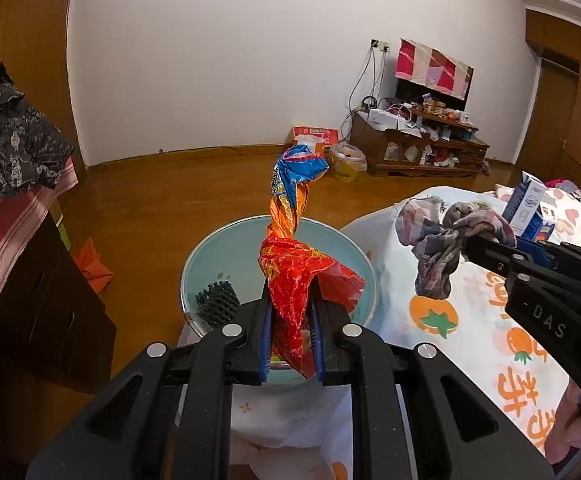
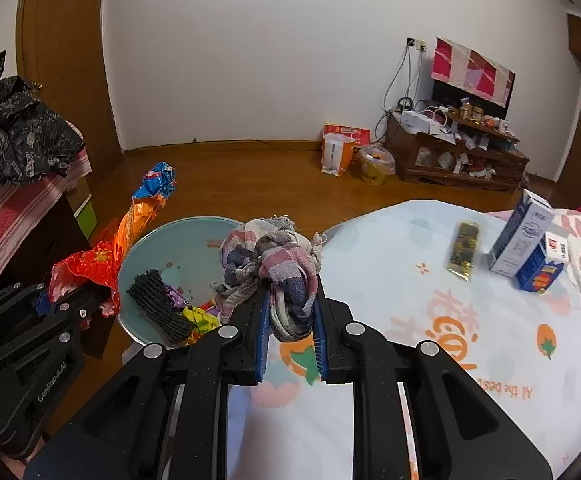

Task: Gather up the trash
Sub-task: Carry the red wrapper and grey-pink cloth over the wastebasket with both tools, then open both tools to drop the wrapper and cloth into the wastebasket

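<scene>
My left gripper is shut on a crumpled red, orange and blue snack wrapper, which stands up over the pale blue basin; the same wrapper shows at the basin's left rim in the right wrist view. A wadded pink, grey and blue checked cloth is pinched in my right gripper, by the basin's right rim at the bed's edge. From the left wrist view the cloth hangs from the right gripper over the bedsheet. Inside the basin lie a black foam net and bright wrapper scraps.
The bed's white fruit-print sheet carries a gold-and-black packet, a tall white-blue carton and a small blue carton. A dark cabinet with striped cloth and a black jacket stands left. A cluttered TV stand, a yellow bucket and bags line the far wall.
</scene>
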Demonstrator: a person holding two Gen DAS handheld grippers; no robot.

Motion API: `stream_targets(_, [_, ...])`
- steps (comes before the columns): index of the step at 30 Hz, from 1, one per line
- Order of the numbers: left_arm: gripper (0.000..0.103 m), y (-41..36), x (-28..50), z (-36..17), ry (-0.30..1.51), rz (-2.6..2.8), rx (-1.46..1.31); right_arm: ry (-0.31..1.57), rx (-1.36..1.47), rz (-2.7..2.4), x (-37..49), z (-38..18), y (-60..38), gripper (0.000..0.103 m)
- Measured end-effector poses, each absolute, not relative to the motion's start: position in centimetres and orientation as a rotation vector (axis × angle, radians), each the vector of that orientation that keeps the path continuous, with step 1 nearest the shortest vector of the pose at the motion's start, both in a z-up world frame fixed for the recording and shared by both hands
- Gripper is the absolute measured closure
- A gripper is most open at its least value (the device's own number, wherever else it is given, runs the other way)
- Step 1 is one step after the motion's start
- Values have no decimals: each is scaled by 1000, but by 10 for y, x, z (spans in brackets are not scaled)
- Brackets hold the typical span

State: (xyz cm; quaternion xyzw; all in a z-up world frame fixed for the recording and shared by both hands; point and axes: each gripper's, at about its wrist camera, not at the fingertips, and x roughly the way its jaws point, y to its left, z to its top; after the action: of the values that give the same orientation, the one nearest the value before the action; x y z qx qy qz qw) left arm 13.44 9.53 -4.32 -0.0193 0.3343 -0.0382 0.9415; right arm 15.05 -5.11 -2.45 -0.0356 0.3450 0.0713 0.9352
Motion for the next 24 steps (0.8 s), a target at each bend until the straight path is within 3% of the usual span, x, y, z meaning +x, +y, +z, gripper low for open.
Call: stream_targets(24, [87, 113, 187, -85, 820, -60, -75, 831, -94, 166, 219, -71, -22, 83])
